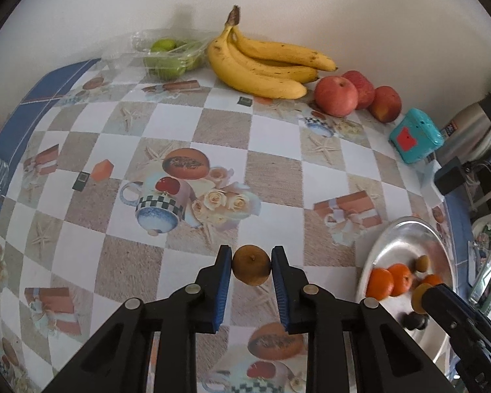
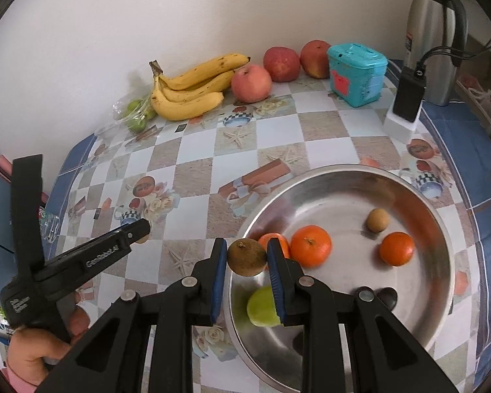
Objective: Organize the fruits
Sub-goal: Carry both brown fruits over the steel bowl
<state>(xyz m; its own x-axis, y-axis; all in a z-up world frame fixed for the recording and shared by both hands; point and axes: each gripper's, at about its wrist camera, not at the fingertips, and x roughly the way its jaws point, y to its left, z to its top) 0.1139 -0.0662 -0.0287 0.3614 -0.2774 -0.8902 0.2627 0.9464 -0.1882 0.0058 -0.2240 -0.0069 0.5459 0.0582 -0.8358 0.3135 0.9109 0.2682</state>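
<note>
While left gripper point(image 1: 251, 263) clamps one brown fruit point(image 1: 251, 264) above counter point(image 1: 278, 170), right gripper point(image 2: 247, 257) clamps another brown fruit point(image 2: 246, 257), steel bowl point(image 2: 343, 180) just beyond.

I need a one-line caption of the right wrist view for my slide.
Right gripper holds a small brown fruit over the rim of a steel bowl containing three oranges.
</note>
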